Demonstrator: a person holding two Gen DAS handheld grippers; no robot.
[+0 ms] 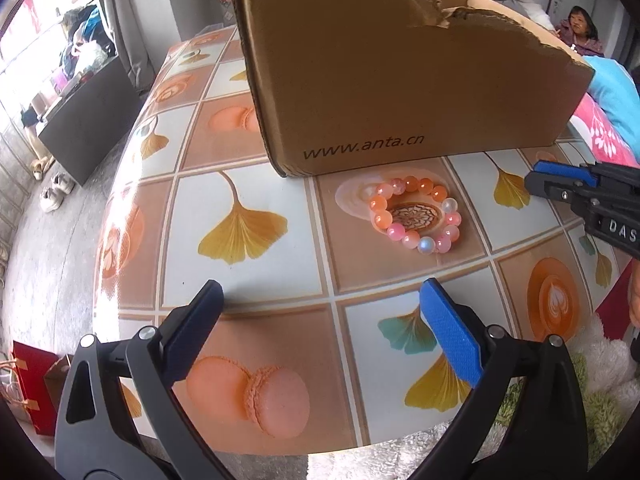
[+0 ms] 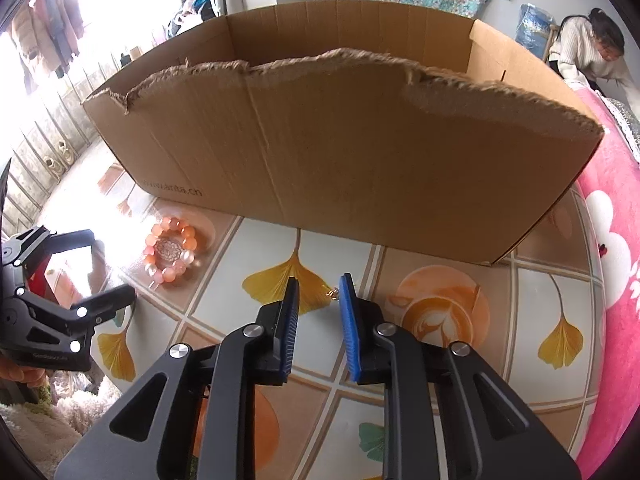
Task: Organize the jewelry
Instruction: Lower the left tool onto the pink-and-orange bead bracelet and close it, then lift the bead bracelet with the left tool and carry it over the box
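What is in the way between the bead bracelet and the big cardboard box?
Only the box's own front wall. The bead bracelet lies on the tablecloth right in front of the cardboard box, so it must be lifted over that torn wall. Nothing else stands between them.

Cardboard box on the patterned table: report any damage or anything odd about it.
The brown cardboard box is damaged: its near wall has a ragged, torn top edge, lower than the straight back wall. Otherwise it sits flat on the tiled-pattern table.

Matt cardboard box (image 2: 340, 152) (torn, fuzzy rim) on glossy tablecloth (image 2: 440, 264).
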